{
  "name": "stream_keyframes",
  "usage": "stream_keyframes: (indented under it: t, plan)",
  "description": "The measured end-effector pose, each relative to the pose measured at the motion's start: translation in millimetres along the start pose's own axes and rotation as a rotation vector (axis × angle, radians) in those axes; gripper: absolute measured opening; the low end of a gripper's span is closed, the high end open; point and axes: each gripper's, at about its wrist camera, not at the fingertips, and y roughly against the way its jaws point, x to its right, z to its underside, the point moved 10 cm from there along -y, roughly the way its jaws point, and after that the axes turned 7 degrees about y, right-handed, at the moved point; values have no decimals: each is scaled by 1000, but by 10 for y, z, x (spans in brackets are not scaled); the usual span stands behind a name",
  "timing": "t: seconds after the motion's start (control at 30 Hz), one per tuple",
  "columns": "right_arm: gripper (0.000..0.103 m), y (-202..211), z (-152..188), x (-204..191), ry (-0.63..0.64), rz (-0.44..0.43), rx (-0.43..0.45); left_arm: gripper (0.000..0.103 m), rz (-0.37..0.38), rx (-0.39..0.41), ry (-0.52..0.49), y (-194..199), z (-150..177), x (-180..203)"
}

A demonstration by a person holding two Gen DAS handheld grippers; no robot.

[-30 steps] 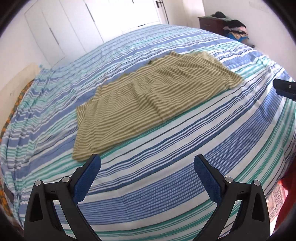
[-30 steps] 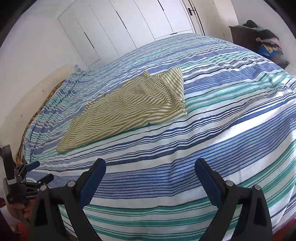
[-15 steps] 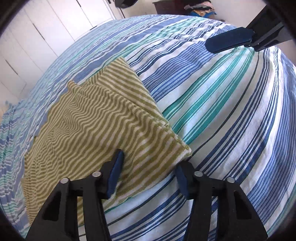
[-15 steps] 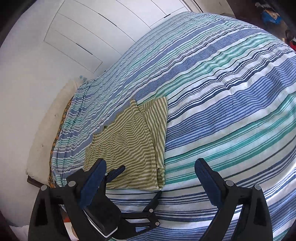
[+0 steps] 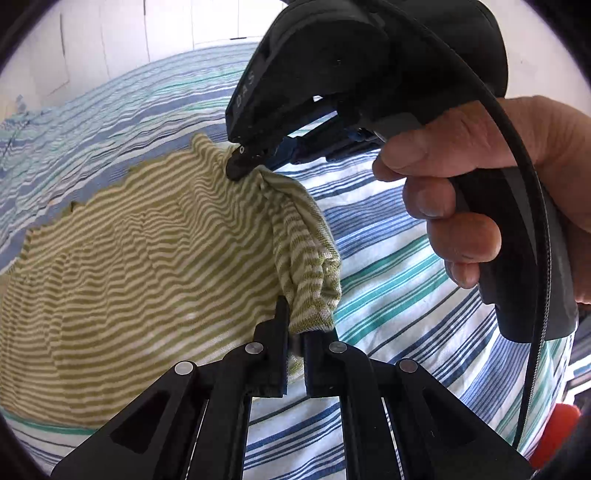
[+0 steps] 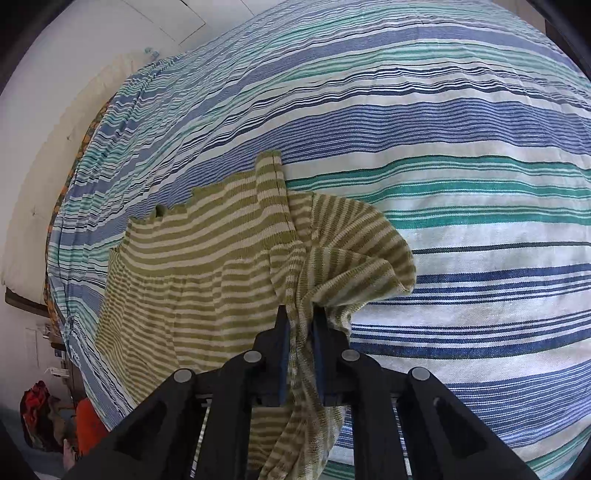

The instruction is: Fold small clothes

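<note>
A green-and-cream striped garment (image 5: 147,258) (image 6: 184,258) lies flat on the blue, teal and white striped bedsheet (image 5: 388,258) (image 6: 443,147). My left gripper (image 5: 293,317) is closing, its pads pressing a bunched bit of the garment's near right edge. Farther along that edge my right gripper (image 5: 240,162) (image 6: 299,317) is closing too, with a raised fold of cloth pinched between its blue pads. A person's hand (image 5: 461,221) wraps the right gripper's handle. The edge between the two grips stands up in a loose ridge.
White wardrobe doors (image 5: 147,29) stand beyond the bed. A cream pillow (image 6: 55,147) lies along the bed's far left side. Red and orange things (image 6: 37,406) sit on the floor at the lower left. Bare sheet stretches to the garment's right.
Both grippers have come in from open over the bare sheet to the garment's right edge and closed on it. That edge is now bunched and lifted off the sheet.
</note>
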Motion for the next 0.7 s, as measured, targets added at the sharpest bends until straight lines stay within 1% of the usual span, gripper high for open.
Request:
stream_keyframes:
  t: [0.07, 0.17, 0.23, 0.3, 0.33, 0.37, 0.43, 0.5, 0.57, 0.63, 0.67, 0.7]
  plan:
    - [11, 136, -101, -315, 37, -36, 40, 4, 28, 36, 86, 269, -78, -304]
    - [11, 232, -289, -900, 92, -98, 77, 4, 49, 95, 235, 722, -137, -916]
    - [11, 160, -431, -1380, 143, -139, 77, 4, 44, 123, 329, 979, -109, -1375]
    - [9, 9, -539, -1884, 201, -181, 71, 4, 27, 130, 424, 1165, 7, -1879]
    - [5, -90, -589, -2116, 228, -196, 67, 4, 13, 127, 468, 1216, 95, -2124]
    - [5, -228, -611, -2383, 256, -201, 60, 4, -10, 122, 508, 1251, 194, -2375]
    - [5, -510, -628, -2794, 289, -223, 36, 4, -57, 108, 589, 1261, 412, -2808]
    - [4, -848, -585, -3162, 311, -232, 2, 4, -79, 96, 672, 1254, 594, -3157]
    - [4, -1148, -495, -3453, 330, -239, -23, 4, -94, 90, 730, 1261, 742, -3408]
    - [4, -1373, -402, -3670, 338, -259, -44, 4, -117, 83, 761, 1245, 886, -3546]
    - [4, -1475, -369, -3752, 355, -245, -47, 4, -122, 71, 767, 1228, 948, -3622]
    - [4, -1572, -343, -3807, 379, -220, -47, 5, -121, 48, 770, 1155, 1026, -3597]
